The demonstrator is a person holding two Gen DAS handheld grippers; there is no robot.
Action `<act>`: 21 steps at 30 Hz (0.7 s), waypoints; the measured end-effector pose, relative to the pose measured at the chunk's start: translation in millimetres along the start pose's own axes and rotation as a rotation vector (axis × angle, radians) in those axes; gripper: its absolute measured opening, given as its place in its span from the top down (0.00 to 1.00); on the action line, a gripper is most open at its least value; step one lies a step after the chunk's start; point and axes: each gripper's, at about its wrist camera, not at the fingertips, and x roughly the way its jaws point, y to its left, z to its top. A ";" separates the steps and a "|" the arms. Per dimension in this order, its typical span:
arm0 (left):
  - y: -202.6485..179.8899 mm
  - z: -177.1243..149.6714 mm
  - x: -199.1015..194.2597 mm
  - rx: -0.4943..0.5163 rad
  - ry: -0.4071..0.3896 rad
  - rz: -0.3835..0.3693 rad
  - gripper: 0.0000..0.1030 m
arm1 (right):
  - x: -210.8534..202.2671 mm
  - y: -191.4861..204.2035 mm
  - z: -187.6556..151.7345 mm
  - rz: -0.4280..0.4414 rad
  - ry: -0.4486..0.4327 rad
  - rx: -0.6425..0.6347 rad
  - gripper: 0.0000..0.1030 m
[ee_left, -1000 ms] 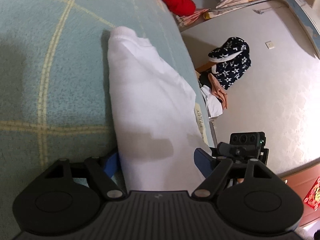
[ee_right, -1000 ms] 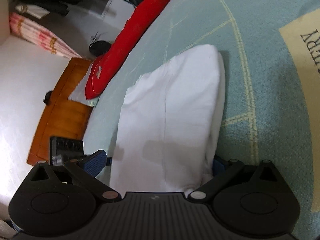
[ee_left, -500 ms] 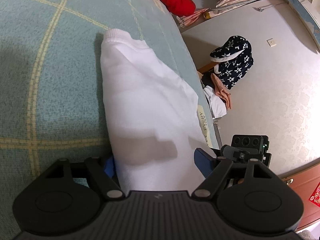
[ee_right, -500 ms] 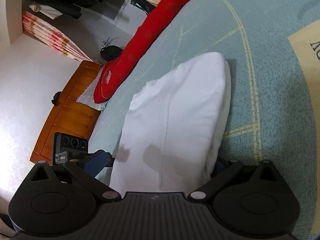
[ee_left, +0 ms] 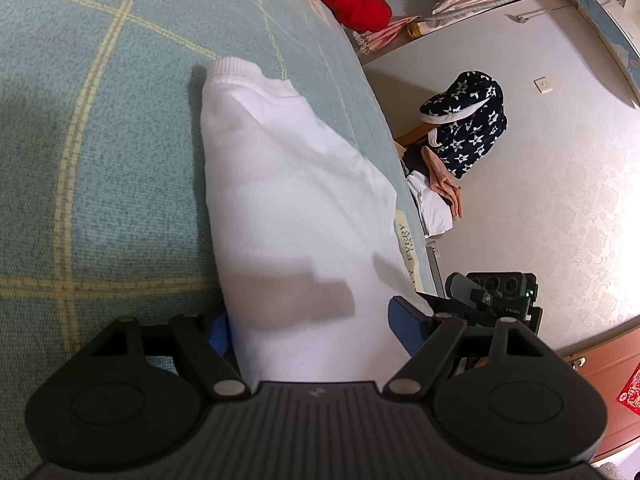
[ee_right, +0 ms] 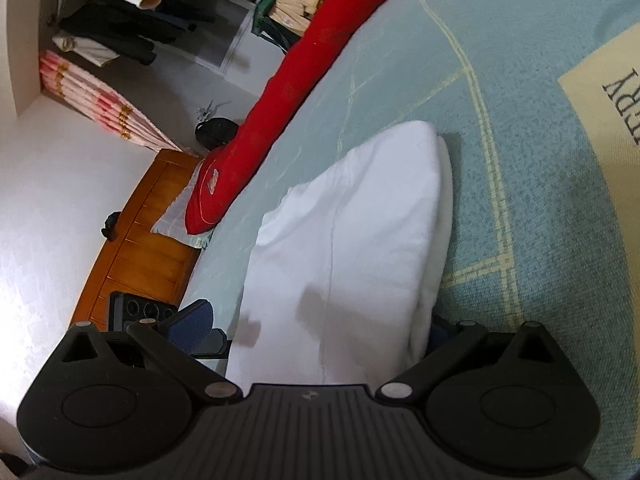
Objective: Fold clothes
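A folded white garment lies on the blue-green checked bed cover, its ribbed hem at the far end. My left gripper is open and wide, with the near end of the garment between its fingers. One blue pad is tucked behind the cloth's edge and the other stands just off it. In the right wrist view the same white garment runs between the fingers of my right gripper, which is also open. Its left pad is clear of the cloth and its right pad is hidden behind the fold. The two grippers sit side by side.
A long red pillow lies along the bed's far side. Beyond the bed edge hang a dark star-patterned garment and pink cloth. A wooden cabinet and shelves of clothes stand on the other side. The bed cover bears a cream printed patch.
The right wrist view has tipped a little, showing more of the room beyond the bed. The garment and both sets of jaws stand much as before.
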 end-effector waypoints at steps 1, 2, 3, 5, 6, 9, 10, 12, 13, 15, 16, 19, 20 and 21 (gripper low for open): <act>-0.4 0.6 0.6 -0.001 0.001 -0.001 0.23 | -0.8 0.2 -1.1 0.002 -0.005 -0.009 0.00; -0.7 1.2 1.2 -0.003 0.001 -0.001 0.23 | -1.8 -0.1 -1.5 0.007 -0.006 -0.010 0.00; -1.0 1.0 0.5 -0.005 0.002 -0.001 0.23 | -2.8 -0.8 -1.1 0.013 -0.001 -0.006 0.00; -1.6 0.5 -1.0 -0.010 0.002 -0.001 0.23 | -5.3 -2.3 0.3 0.026 0.011 0.008 0.00; -1.9 0.4 -2.5 -0.014 0.006 0.000 0.23 | -7.6 -2.9 2.3 0.033 0.024 0.026 0.00; 0.8 -1.2 -8.0 -0.041 0.010 -0.007 0.23 | -15.2 -5.6 4.4 0.057 0.066 0.078 0.00; 2.6 -1.2 -7.6 -0.049 0.008 -0.011 0.23 | -16.9 -7.6 4.3 0.068 0.071 0.087 0.00; 3.5 0.0 -3.6 -0.075 -0.002 -0.011 0.23 | -17.9 -13.6 5.1 0.086 0.074 0.109 0.00; 0.7 1.1 -2.1 -0.076 -0.004 -0.004 0.23 | -16.5 -15.3 6.2 0.088 0.072 0.124 0.00; -8.2 2.6 -1.7 -0.044 -0.011 0.019 0.23 | -14.5 -11.6 7.9 0.083 0.073 0.130 0.00; -12.3 3.0 -2.2 -0.026 -0.019 0.028 0.23 | -13.6 -7.2 8.3 0.070 0.078 0.118 0.00; -15.4 4.1 -5.1 -0.031 -0.035 0.022 0.23 | -14.8 2.4 8.4 0.058 0.075 0.095 0.00; -17.5 3.3 -7.2 -0.023 -0.044 0.019 0.24 | -15.9 3.8 9.0 0.062 0.068 0.102 0.00; -19.5 2.5 -9.2 -0.015 -0.053 0.015 0.24 | -17.2 5.0 9.2 0.070 0.061 0.110 0.00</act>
